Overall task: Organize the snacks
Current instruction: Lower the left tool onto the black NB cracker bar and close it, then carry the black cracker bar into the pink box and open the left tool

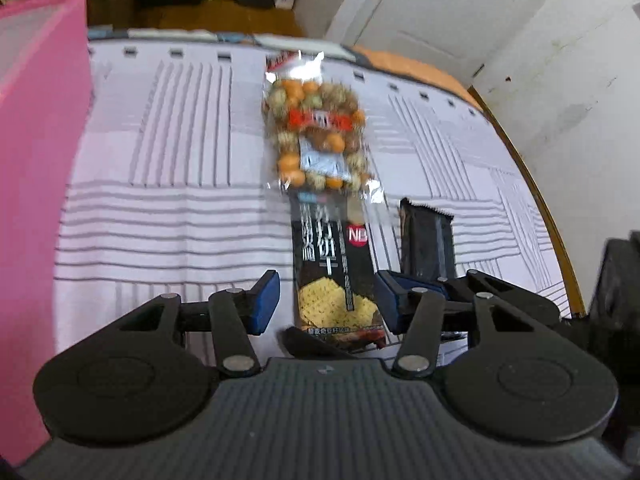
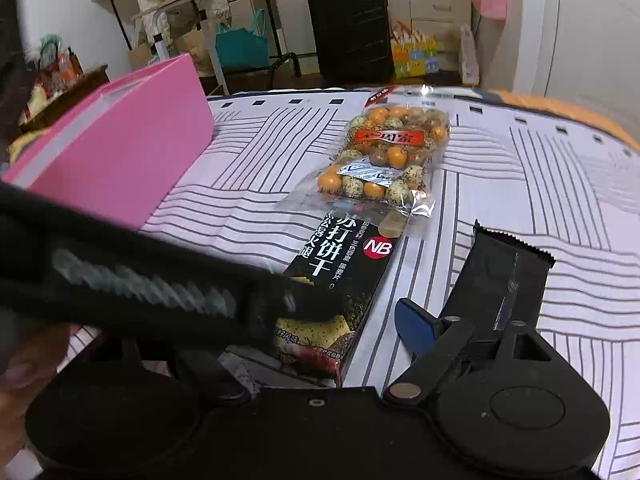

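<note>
**Snacks unsorted, both tools closing in on the cracker box**

Over the cracker box (image 1: 334,276), in the left wrist view, the left hand-held gripper (image 1: 327,304) straddles the carton, blue pads (image 1: 264,300) on either flank with a sliver of cloth showing on one side, so the jaws stand apart and grip nothing I can confirm. Beyond the box lies the bag of coated nuts (image 1: 316,132), its clear crinkled film overlapping the box's far end. Beside the box sits a dark foil sachet (image 1: 426,240) with a serrated edge. Left of the box rises the pink bin (image 1: 36,160), smooth and matte. Everything rests on a striped cloth (image 1: 160,200) over the counter.

From the right wrist view, the right hand-held gripper (image 2: 340,320) hangs near the same box (image 2: 340,276), a glossy black rectangular carton; one blue pad (image 2: 416,326) shows, the other finger is hidden behind the blurred left tool (image 2: 140,280), so its jaws appear apart, empty. The nut bag (image 2: 384,156), sachet (image 2: 504,280) and bin (image 2: 120,144) lie as described.

By my judgement nothing is sorted yet: all three snacks remain outside the bin.
</note>
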The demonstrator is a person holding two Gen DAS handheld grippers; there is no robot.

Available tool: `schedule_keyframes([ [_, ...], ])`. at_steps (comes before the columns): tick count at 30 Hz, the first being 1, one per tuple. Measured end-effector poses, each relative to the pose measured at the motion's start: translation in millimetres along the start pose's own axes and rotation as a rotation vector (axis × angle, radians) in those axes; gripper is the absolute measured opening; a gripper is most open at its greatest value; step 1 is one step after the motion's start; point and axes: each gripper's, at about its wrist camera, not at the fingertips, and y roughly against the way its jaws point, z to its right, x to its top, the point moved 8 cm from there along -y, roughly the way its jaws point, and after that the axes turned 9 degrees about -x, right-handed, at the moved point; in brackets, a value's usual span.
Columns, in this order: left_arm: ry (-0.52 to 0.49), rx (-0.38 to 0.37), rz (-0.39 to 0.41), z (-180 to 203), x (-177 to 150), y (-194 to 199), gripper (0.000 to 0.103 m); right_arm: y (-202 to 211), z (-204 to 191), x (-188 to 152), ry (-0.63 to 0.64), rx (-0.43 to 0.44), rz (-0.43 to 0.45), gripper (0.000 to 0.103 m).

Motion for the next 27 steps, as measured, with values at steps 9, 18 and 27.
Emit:
schedule_keyframes([
  [9,0.014,-0.124,-0.058,9,-10,-6,0.036,15,-3,-3,0.044,-0.083,0.026,0.069],
  [18,0.022,-0.108,-0.074,22,-19,22,0.036,49,-16,-6,0.047,-0.089,0.044,0.069],
  [27,-0.003,-0.117,-0.035,49,-28,74,0.036,104,-37,-2,0.116,-0.111,0.074,0.069],
])
